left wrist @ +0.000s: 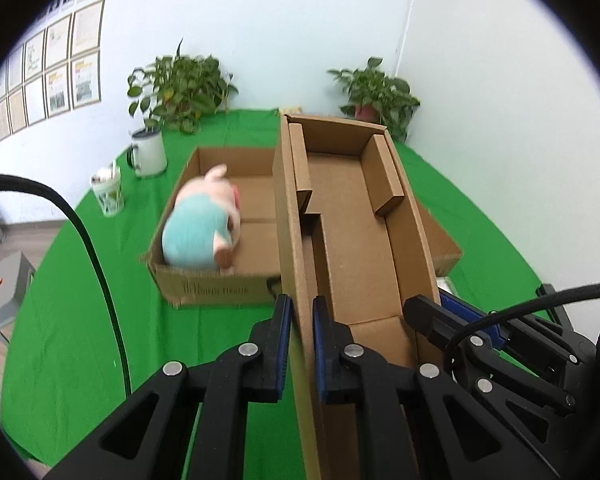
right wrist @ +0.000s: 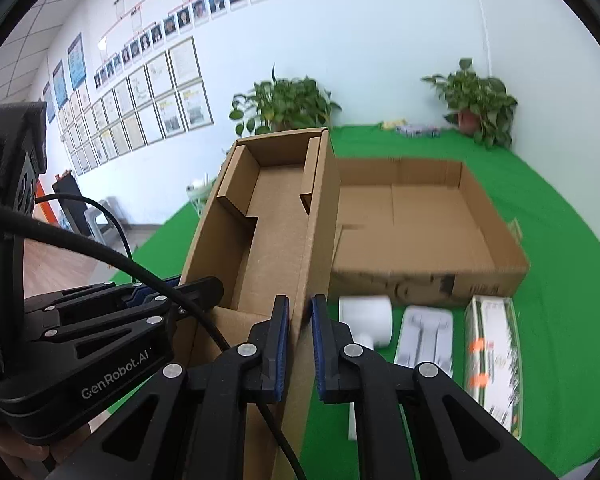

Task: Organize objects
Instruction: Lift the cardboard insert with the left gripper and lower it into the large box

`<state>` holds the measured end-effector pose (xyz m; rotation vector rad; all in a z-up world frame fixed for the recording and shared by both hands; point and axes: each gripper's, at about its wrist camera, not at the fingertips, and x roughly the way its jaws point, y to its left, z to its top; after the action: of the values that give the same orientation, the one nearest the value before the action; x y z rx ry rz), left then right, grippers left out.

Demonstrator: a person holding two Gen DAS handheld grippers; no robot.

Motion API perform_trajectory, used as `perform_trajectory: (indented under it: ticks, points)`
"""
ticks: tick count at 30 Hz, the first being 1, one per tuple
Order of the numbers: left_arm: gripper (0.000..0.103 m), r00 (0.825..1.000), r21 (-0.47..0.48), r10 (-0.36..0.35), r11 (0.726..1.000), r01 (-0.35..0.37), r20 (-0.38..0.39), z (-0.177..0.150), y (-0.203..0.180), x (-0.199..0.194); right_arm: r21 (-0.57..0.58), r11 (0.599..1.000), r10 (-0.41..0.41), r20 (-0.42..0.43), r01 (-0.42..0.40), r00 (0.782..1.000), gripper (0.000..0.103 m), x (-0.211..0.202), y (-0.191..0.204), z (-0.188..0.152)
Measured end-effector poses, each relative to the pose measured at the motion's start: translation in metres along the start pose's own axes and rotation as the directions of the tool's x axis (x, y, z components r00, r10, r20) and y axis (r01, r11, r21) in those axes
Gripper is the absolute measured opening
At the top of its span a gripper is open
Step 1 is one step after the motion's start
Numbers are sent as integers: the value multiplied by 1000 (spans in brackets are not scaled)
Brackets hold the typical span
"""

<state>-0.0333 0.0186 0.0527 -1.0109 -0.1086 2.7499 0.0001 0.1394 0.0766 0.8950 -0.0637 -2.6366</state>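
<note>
I hold a long narrow cardboard tray [left wrist: 352,224] with folded inner flaps above the green table. My left gripper [left wrist: 300,344] is shut on its left wall. My right gripper [right wrist: 300,344] is shut on its right wall, and it also shows at the right in the left wrist view [left wrist: 440,312]. The tray appears in the right wrist view [right wrist: 268,216] too. Behind it lies a large open cardboard box [left wrist: 216,280], also seen in the right wrist view [right wrist: 492,240]. A plush pig [left wrist: 204,228] in a teal shirt lies inside that box at its left end.
A white mug [left wrist: 148,152] and a patterned cup [left wrist: 108,192] stand at the left. Two potted plants [left wrist: 180,88] [left wrist: 376,96] stand at the back. A white roll [right wrist: 366,320], a grey packet [right wrist: 424,336] and a green-white carton [right wrist: 494,360] lie in front of the big box.
</note>
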Motion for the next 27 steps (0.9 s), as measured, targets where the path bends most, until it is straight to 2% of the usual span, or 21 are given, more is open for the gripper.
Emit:
perform_trajectory:
  ticks: [3, 17, 27]
  points:
    - [10, 999, 27, 1, 1000, -3, 39, 23, -5, -4, -3, 1000, -2, 58, 2, 998, 9, -6, -3, 22]
    - [9, 988, 103, -10, 995, -6, 157, 109, -22, 5, 11, 999, -48, 189, 47, 981, 9, -17, -25, 118]
    - [9, 992, 95, 6, 995, -18, 124, 162, -8, 35, 15, 1000, -23, 174, 21, 984, 9, 23, -36, 188]
